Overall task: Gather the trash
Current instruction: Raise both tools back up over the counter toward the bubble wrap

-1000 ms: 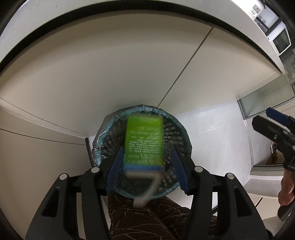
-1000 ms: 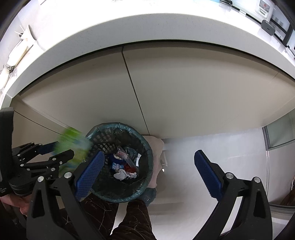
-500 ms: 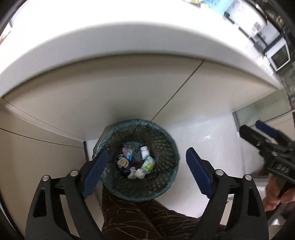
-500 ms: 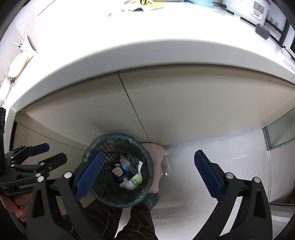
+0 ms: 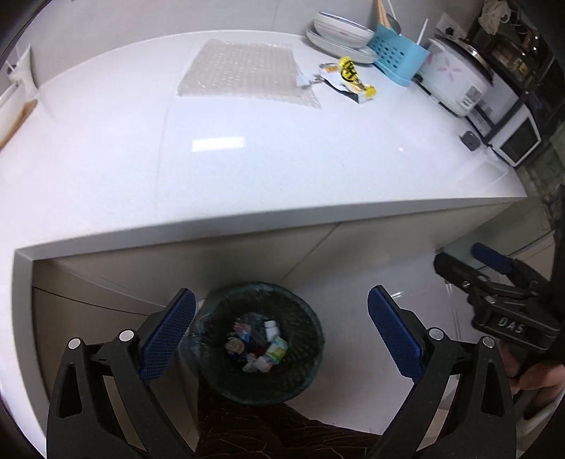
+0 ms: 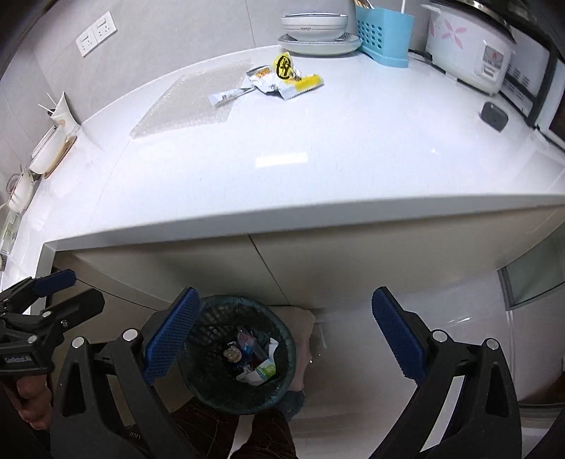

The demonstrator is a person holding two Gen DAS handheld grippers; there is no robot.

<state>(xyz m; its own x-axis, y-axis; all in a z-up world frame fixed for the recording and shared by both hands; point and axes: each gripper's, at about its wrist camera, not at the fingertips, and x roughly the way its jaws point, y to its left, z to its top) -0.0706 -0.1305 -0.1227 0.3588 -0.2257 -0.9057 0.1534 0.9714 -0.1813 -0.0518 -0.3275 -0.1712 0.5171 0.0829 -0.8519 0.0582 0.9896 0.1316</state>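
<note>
Two fisheye views look down past a white countertop [image 5: 247, 169] to a dark mesh trash bin [image 5: 259, 339] on the floor.

In the left wrist view, the left gripper [image 5: 280, 330] fills the bottom of the frame, its blue-padded jaws spread wide and holding nothing. The bin sits low in the centre, directly between the two jaws but well below them, untouched. Inside it lies a small heap of discarded packets, among them a green and white carton [image 5: 276, 352]. At the upper centre of the frame, a sheet of bubble wrap [image 5: 243, 72] lies flat on the counter. Just to its right are yellow and white snack wrappers [image 5: 348, 78], far from the jaws. Further right stand stacked dishes [image 5: 340, 33], a blue utensil caddy [image 5: 397, 58] and a white rice cooker [image 5: 453, 79]. At the right edge, the right gripper [image 5: 469, 263] is seen side-on.

In the right wrist view, the left gripper [image 6: 53, 293] shows at the lower left edge. The right gripper [image 6: 282, 330] has its jaws wide apart and empty. The bin [image 6: 236, 356] sits just inside its left jaw, lower down. The wrappers [image 6: 279, 79] lie at the top centre, on the counter.
</note>
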